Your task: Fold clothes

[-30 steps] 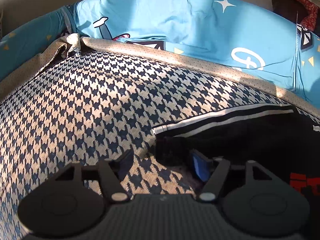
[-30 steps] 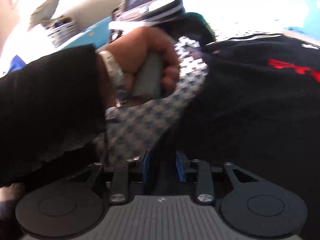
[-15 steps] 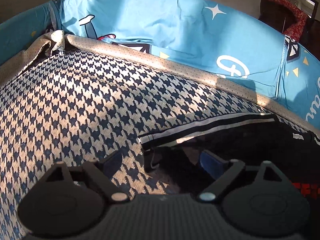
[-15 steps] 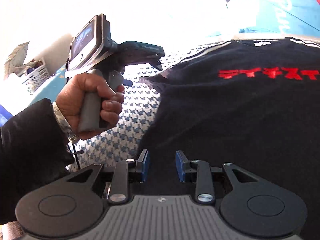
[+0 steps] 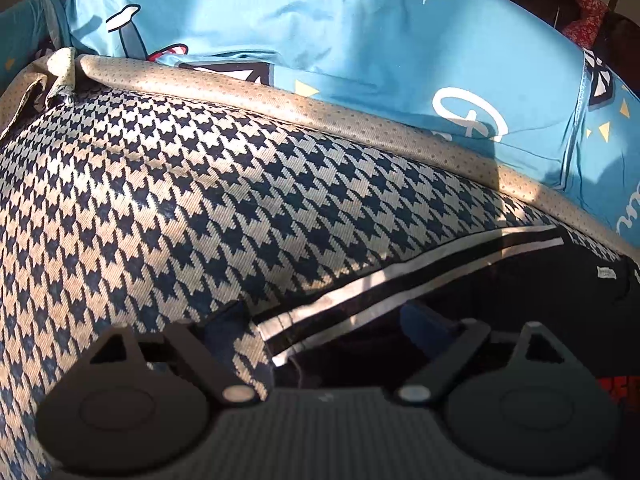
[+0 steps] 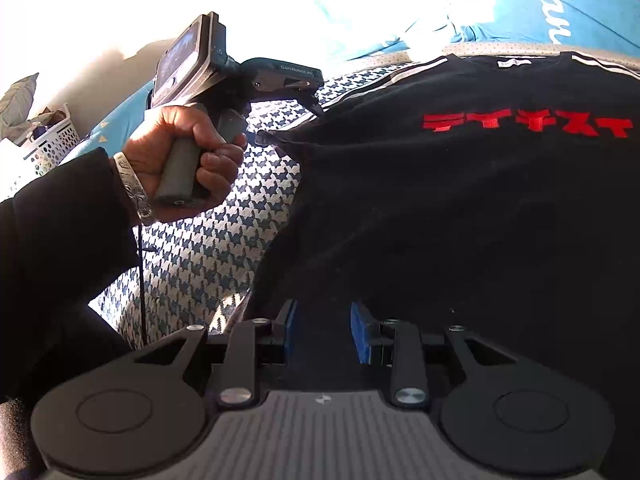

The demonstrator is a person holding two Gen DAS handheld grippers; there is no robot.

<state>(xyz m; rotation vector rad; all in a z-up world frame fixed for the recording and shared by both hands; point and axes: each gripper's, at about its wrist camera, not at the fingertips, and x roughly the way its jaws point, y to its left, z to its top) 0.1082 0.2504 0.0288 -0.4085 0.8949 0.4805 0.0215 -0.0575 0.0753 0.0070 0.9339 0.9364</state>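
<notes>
Only right view shows red lettering [image 6: 527,123].

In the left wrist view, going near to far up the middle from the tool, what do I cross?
Left tool → striped sleeve edge of the black T-shirt → houndstooth blanket → beige dotted border → blue printed sheet.
</notes>
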